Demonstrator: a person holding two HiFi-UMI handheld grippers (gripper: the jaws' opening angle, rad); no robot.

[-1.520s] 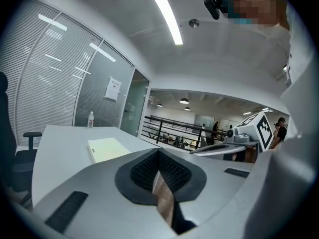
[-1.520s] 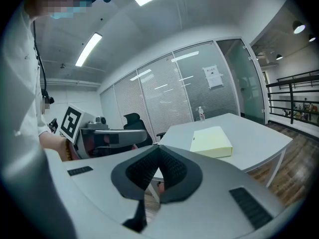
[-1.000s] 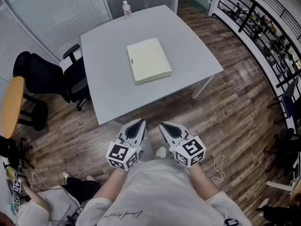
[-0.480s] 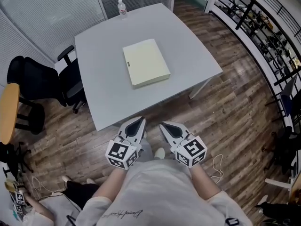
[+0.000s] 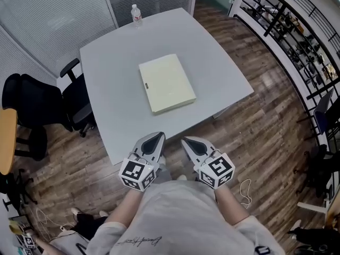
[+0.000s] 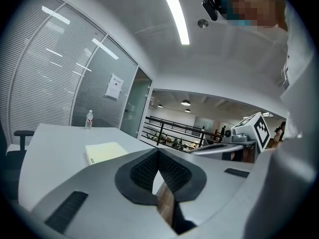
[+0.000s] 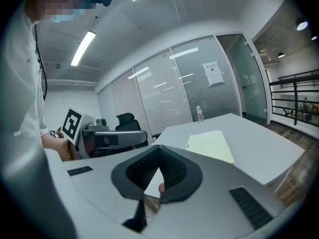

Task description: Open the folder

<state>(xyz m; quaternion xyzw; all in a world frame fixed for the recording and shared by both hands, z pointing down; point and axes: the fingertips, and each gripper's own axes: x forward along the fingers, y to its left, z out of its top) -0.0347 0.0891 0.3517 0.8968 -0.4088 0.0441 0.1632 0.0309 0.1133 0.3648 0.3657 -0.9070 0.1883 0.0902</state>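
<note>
This is an office meeting room. A plain grey counter (image 5: 117,57) stands on a wood-plank floor (image 5: 265,132), with black swivel chairs (image 5: 32,100) drawn up on one side. Glass partition walls (image 5: 53,20) fitted with slatted blinds close it off, and a printed notice (image 6: 115,87) is stuck to one pane. Strip lights (image 6: 177,16) run along the white ceiling. A pale yellow folder (image 5: 166,83) and a water bottle (image 5: 136,15) sit on the counter. A black railing (image 5: 287,31) borders an open hall alongside.
</note>
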